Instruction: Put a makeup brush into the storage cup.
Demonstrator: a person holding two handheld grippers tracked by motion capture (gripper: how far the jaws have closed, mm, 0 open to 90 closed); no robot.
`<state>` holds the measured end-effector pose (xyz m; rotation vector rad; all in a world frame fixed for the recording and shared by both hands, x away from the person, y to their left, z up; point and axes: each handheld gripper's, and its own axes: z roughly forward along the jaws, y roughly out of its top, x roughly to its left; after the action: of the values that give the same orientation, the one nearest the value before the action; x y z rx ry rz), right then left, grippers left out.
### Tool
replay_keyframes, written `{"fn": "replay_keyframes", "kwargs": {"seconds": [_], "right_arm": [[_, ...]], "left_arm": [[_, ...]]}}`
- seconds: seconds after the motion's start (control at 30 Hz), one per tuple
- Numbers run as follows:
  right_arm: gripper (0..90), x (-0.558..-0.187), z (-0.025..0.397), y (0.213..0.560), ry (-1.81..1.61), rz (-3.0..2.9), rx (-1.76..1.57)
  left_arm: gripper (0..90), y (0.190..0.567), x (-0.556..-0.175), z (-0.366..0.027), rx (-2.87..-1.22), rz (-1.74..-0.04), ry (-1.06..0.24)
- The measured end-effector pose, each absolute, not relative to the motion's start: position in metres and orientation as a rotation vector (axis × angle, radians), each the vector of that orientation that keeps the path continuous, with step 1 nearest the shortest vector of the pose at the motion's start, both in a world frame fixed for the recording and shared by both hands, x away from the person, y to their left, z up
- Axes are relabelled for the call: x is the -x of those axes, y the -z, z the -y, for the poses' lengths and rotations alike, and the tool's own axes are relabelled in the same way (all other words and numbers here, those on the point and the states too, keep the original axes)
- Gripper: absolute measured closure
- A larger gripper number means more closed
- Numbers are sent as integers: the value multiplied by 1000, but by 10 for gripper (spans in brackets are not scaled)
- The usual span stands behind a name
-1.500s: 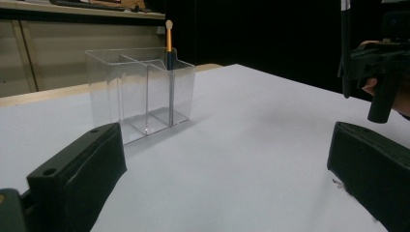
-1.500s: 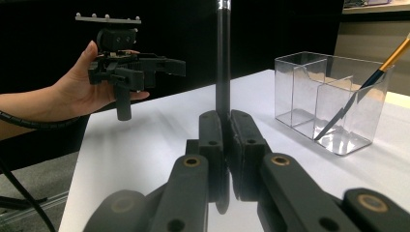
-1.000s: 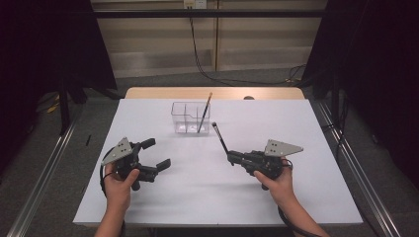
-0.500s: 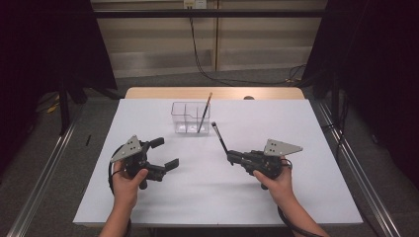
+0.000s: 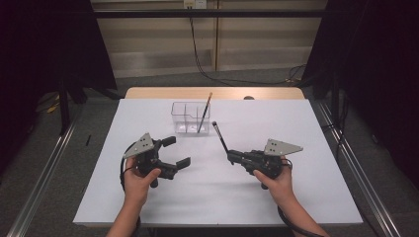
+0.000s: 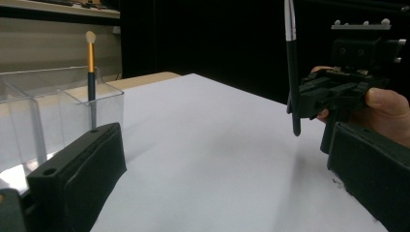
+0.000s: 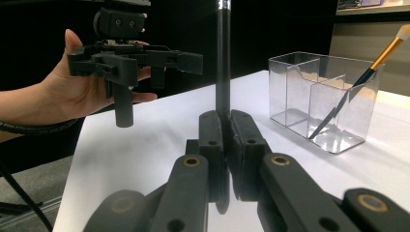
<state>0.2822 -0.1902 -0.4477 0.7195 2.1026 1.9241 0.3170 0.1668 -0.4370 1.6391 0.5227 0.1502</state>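
Black brush (image 5: pixel 220 136) is standing clamped in the right gripper (image 5: pixel 232 156); left gripper (image 5: pixel 177 152) is gaping wide, near the clear organizer (image 5: pixel 190 118).

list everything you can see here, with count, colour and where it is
table: 1, white top, centre of the high view
organiser: 1, clear plastic with compartments, far middle of the table
brush in organiser: 1, gold and dark handle, leaning in its right compartment
black brush: 1, black, clamped in the right gripper, pointing up toward the organiser
left gripper: 1, black, jaws open, nothing held, left of centre
right gripper: 1, black, shut on the black brush, right of centre
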Motion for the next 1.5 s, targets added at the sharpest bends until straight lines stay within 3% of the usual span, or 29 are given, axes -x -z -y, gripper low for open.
{"fn": "replay_keyframes", "kwargs": {"seconds": [1.5], "right_arm": [[849,-281,185,450,-1902,-2120,-718]], "left_arm": [[6,424,-323,-104,-1585,-490,-37]]}}
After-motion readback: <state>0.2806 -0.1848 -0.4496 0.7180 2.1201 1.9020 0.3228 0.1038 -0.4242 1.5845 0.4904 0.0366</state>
